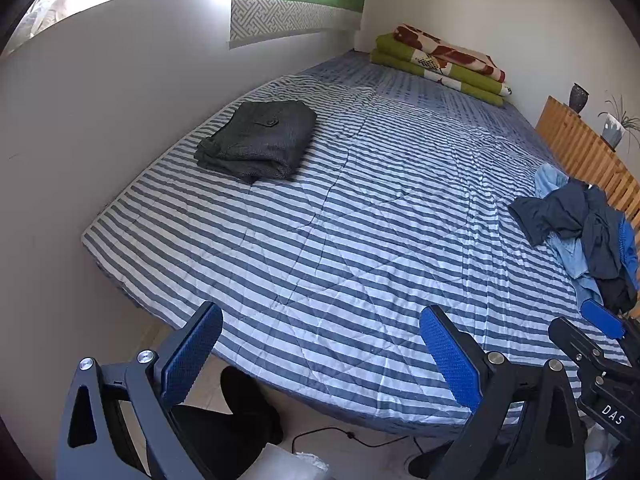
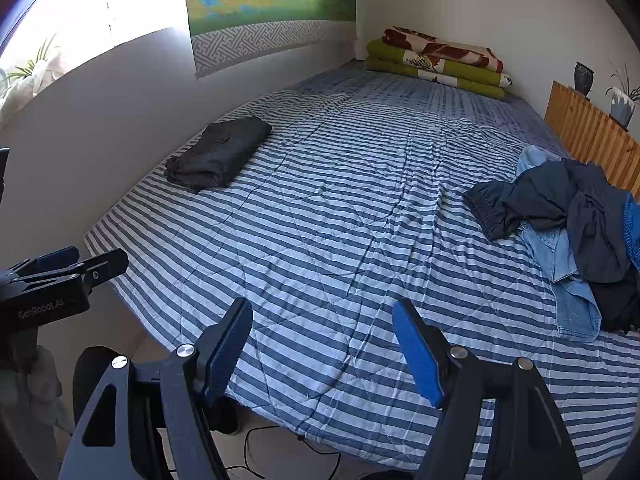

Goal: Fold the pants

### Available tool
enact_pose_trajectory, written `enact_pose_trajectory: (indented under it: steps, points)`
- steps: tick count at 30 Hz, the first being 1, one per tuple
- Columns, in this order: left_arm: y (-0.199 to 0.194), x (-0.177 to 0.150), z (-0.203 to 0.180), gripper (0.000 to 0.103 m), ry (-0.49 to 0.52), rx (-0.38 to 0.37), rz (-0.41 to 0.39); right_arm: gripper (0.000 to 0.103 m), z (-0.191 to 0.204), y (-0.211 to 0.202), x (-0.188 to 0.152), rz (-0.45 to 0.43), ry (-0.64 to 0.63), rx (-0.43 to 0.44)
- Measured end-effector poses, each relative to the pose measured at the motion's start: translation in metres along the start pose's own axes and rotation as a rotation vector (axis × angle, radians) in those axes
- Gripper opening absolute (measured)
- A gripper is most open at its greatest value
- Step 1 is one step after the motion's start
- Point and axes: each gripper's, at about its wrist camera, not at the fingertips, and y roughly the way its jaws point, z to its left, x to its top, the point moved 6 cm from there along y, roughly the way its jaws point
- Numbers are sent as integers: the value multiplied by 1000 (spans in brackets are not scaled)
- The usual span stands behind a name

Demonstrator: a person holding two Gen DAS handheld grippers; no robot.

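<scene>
One pair folded, a heap left.
Your left claw (image 1: 320, 356) and right claw (image 2: 322, 350) gape empty; folded pants (image 1: 258, 140) lie apart from the pile (image 2: 568, 220).

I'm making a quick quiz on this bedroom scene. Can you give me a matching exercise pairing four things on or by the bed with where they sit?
Things:
1. folded dark grey pants
2. heap of blue clothes
3. stacked blankets
4. potted plant

Places:
A. far corner of the bed
B. on the wooden cabinet
C. bed's left side, near the wall
D. bed's right edge

Pairs: 1-C, 2-D, 3-A, 4-B
</scene>
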Motion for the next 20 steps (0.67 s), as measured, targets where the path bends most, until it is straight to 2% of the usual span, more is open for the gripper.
enact_pose_trajectory:
  steps: [20]
  points:
    - [6, 1, -24, 101, 53, -34, 0, 69, -12, 4, -10, 8, 30, -18]
